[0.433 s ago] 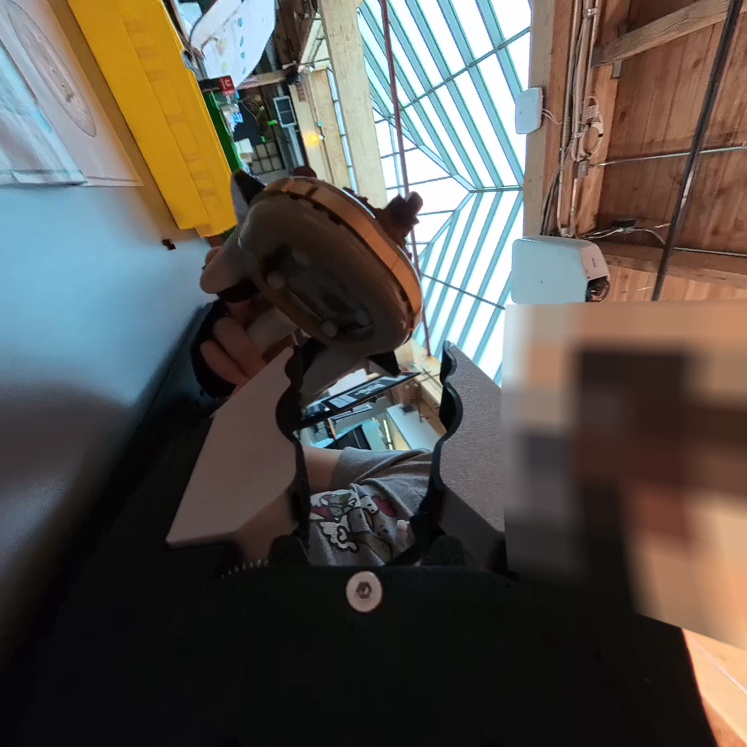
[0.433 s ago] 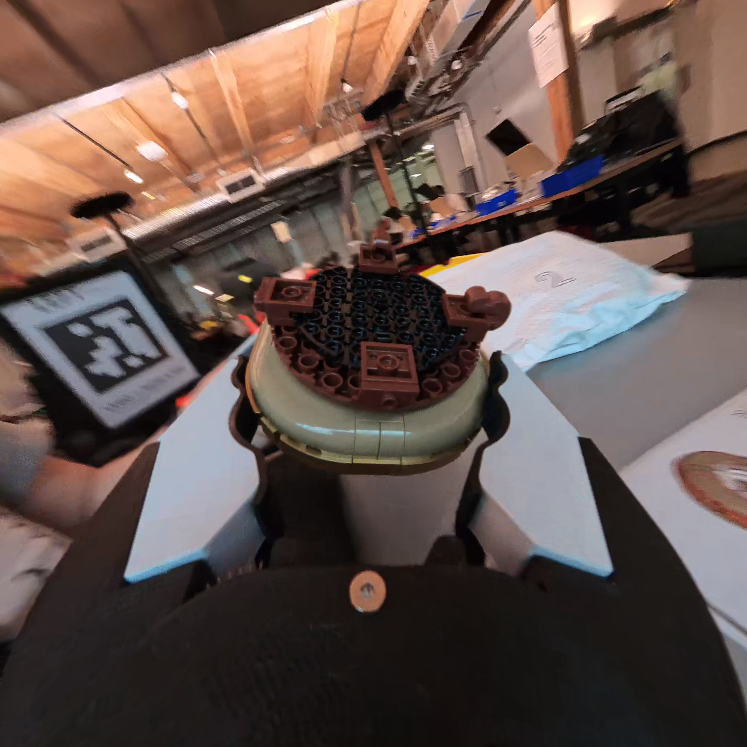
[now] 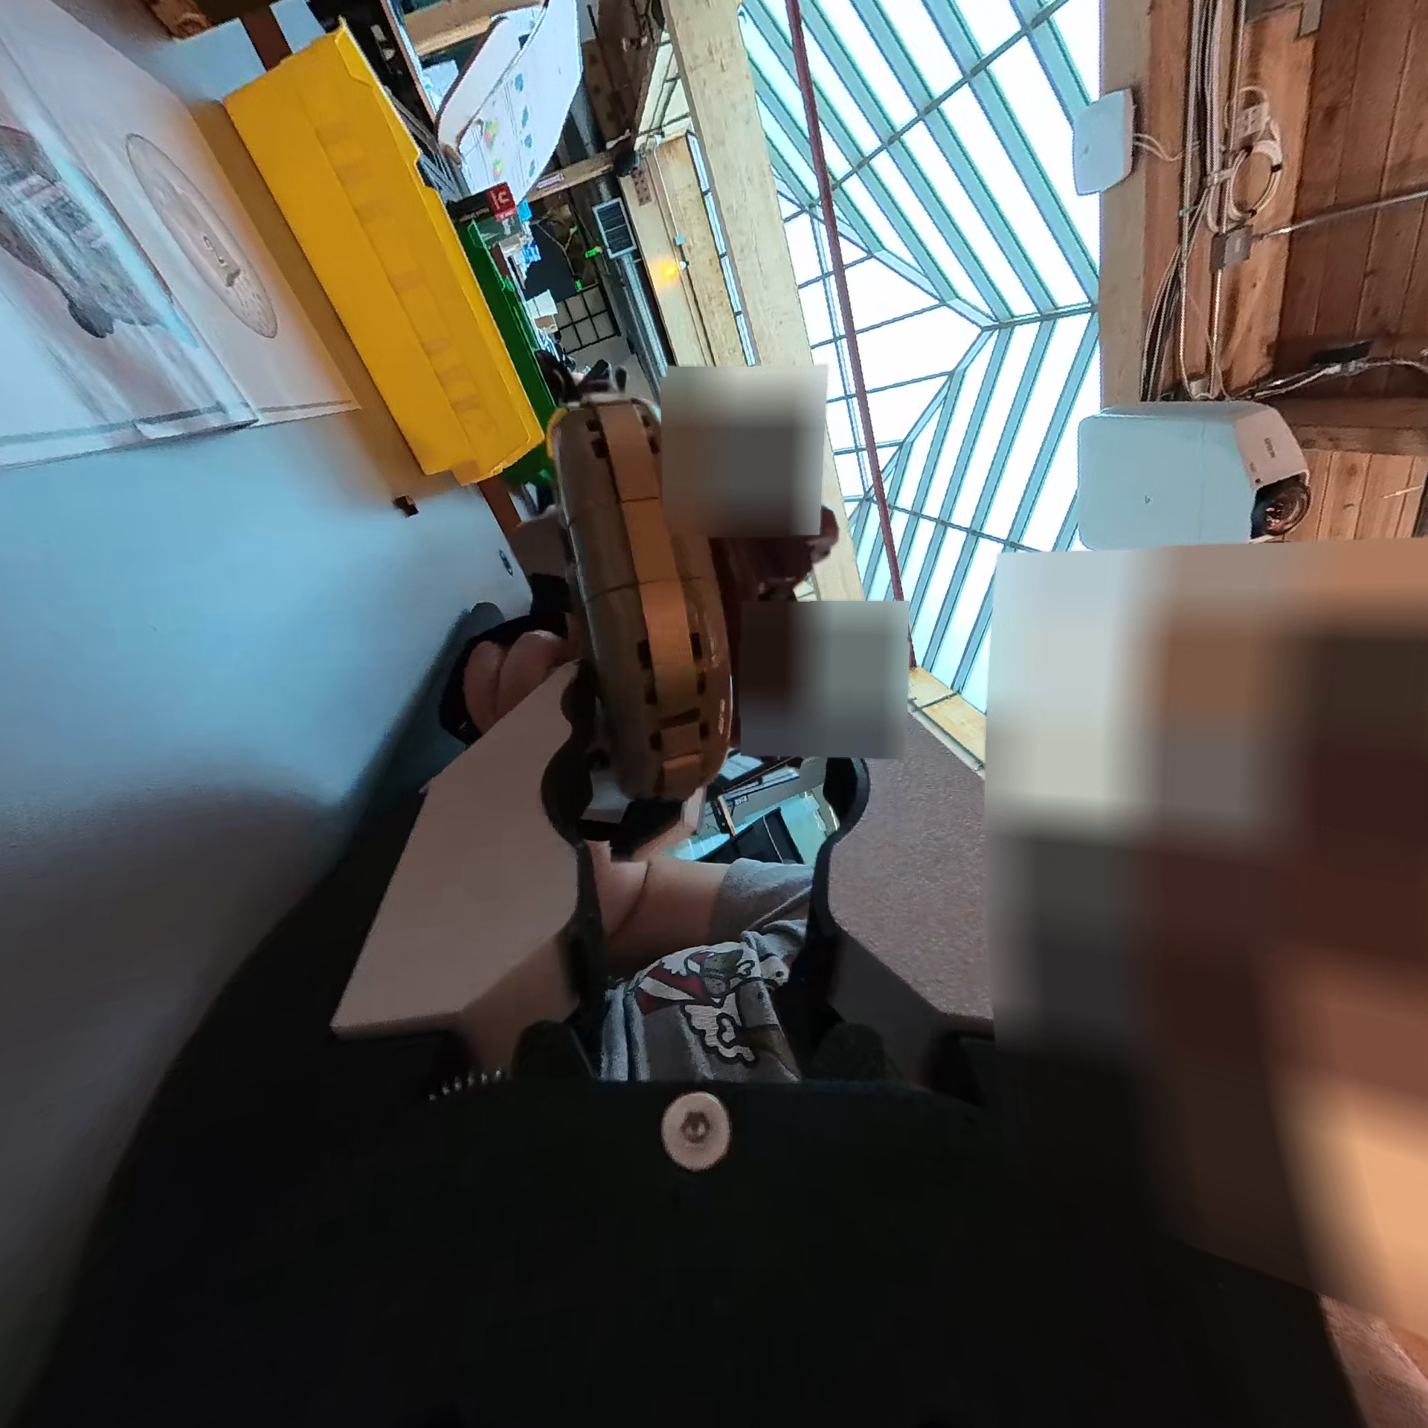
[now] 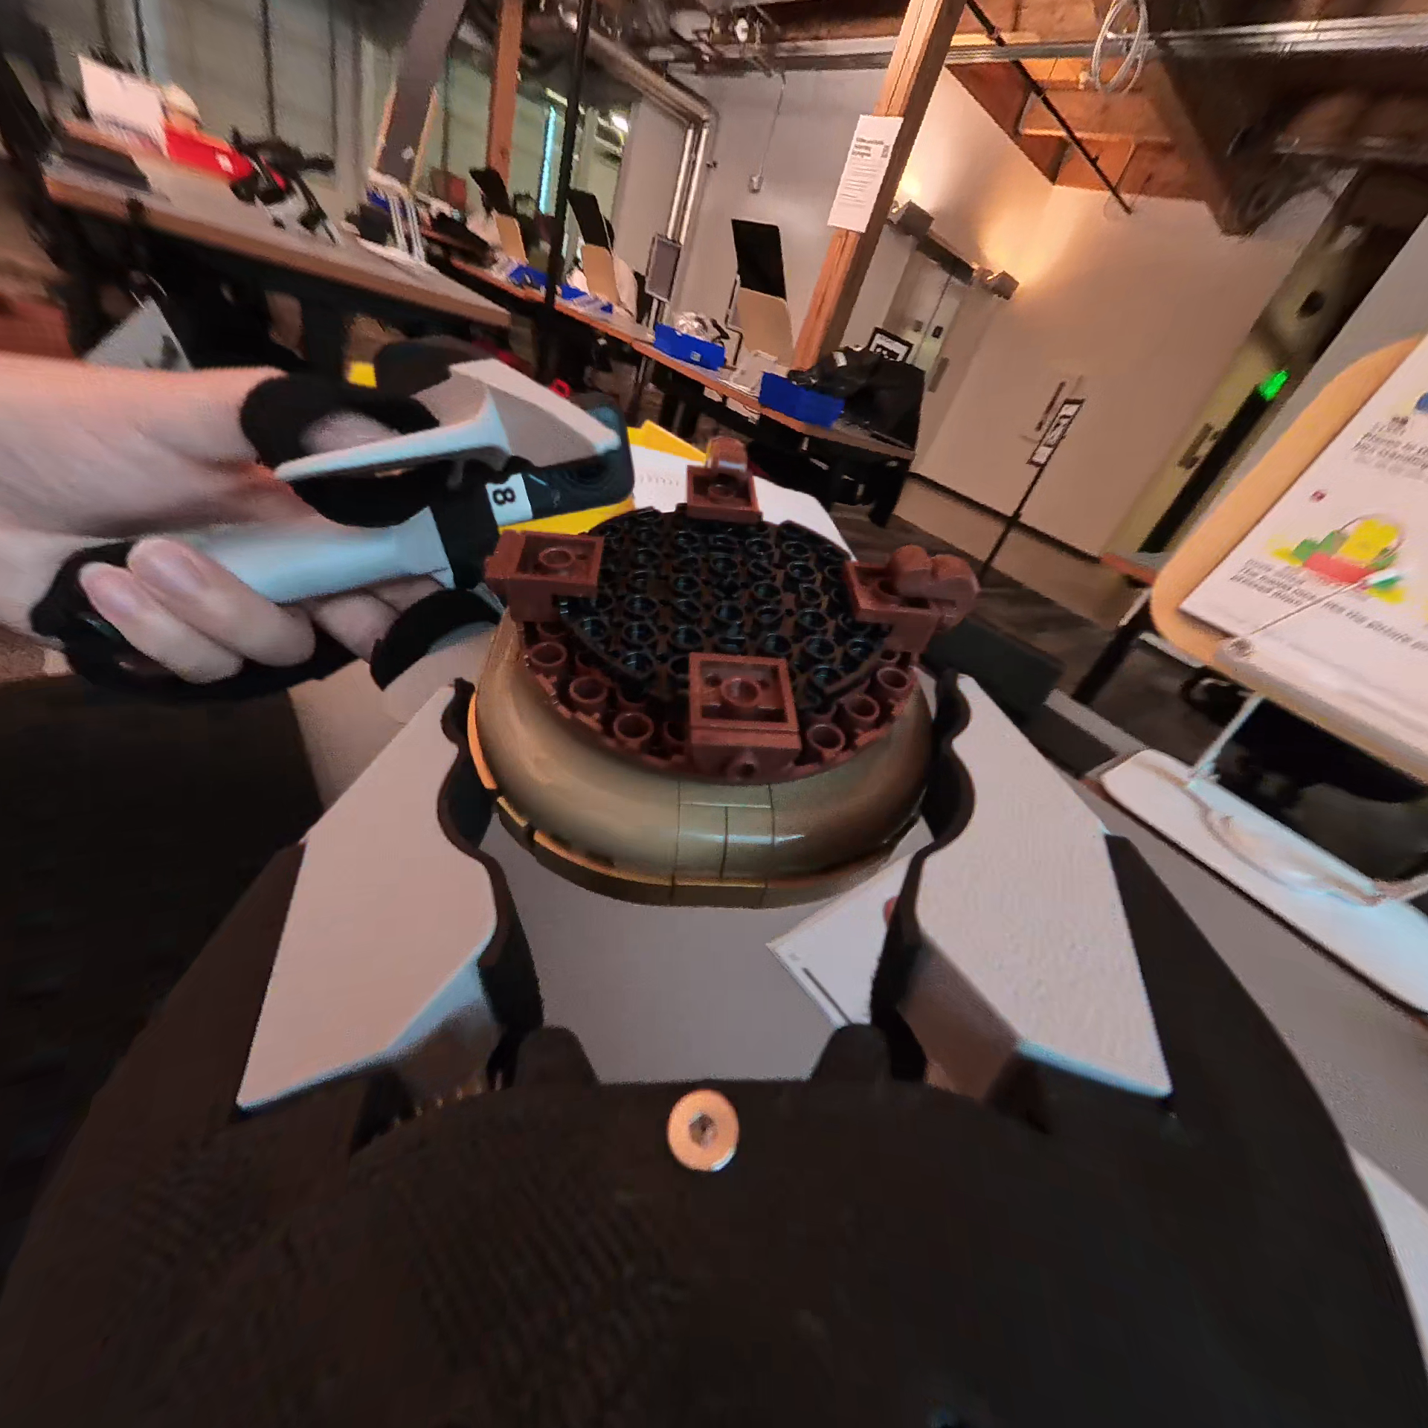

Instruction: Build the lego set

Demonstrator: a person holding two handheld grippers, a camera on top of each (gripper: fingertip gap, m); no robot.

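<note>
The right claw is clamped across the olive-gold rim of the round lego disc, holding its studded underside up, probably so the four brown bracket bricks around the black plate can be checked or added to. The left claw stands apart and empty just beside the disc, which it sees edge-on. Mosaic patches hide the disc's far face there, and the table beneath the disc barely shows.
</note>
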